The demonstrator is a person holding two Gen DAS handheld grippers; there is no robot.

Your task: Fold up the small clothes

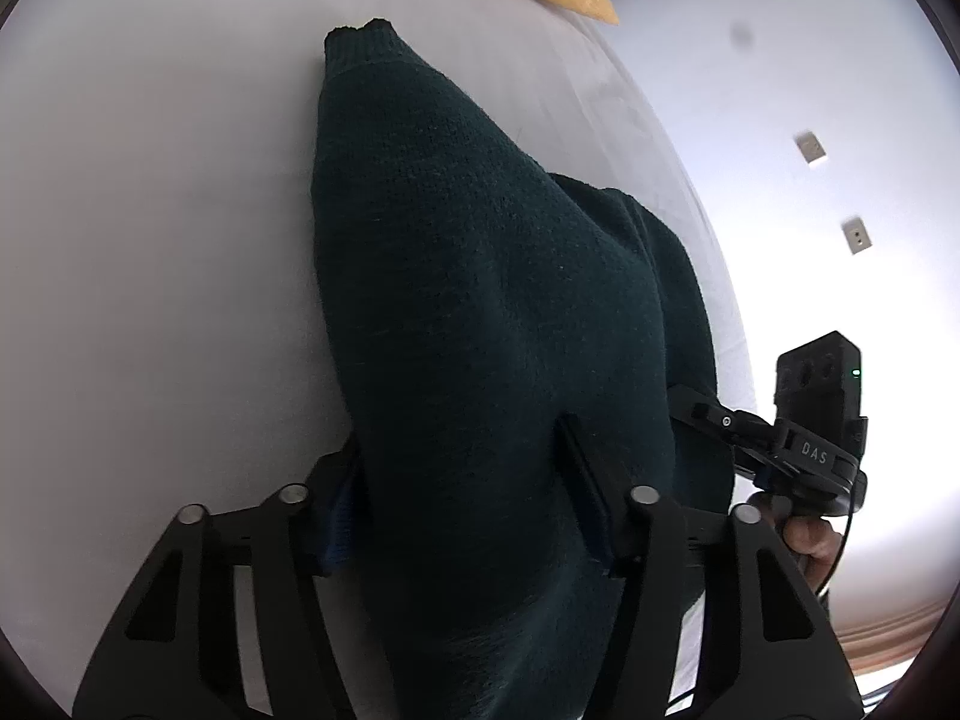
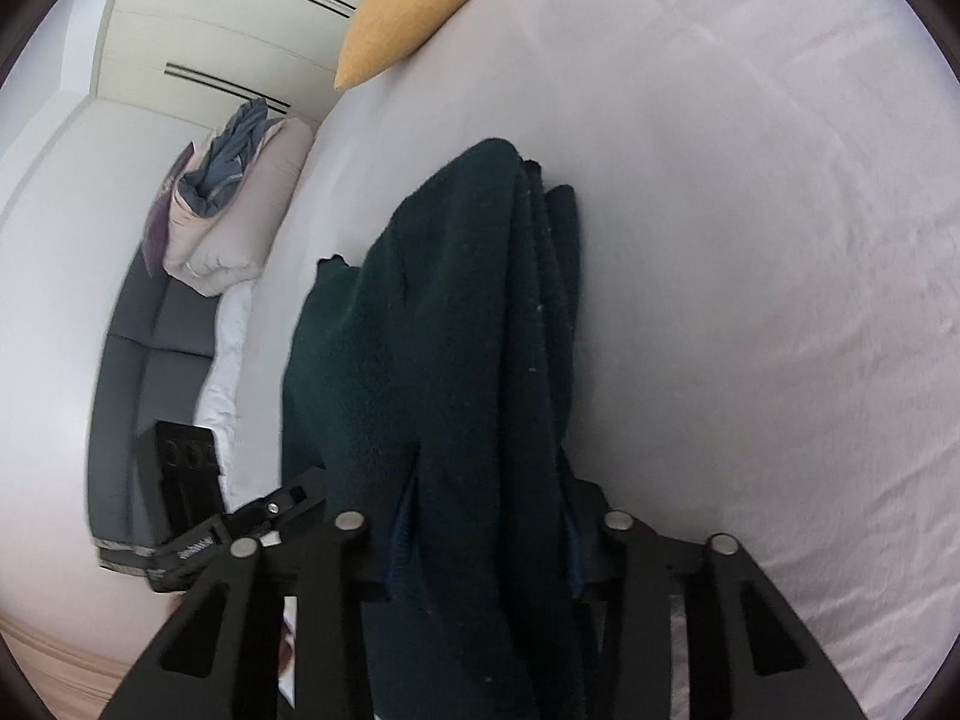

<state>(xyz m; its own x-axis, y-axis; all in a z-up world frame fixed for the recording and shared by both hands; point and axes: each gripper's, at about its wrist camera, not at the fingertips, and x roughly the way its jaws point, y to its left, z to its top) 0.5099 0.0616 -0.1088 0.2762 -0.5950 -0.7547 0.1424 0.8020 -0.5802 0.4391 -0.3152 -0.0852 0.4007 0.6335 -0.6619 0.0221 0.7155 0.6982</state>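
1 sweater [image 1: 480,312] | 2 grippers – left gripper [image 1: 462,498], right gripper [image 2: 486,516] – both pinching it

Tongs' pads [image 1: 585,468] hidden under sweater [image 1: 480,300]

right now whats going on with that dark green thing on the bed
A person holds a gripper in each hand and works a dark green knitted garment on a white bed sheet. The left gripper and the right gripper each have a bunch of the knit between their fingers, lifted at the near end while the far end trails on the sheet. A yellow pillow lies at the far edge.
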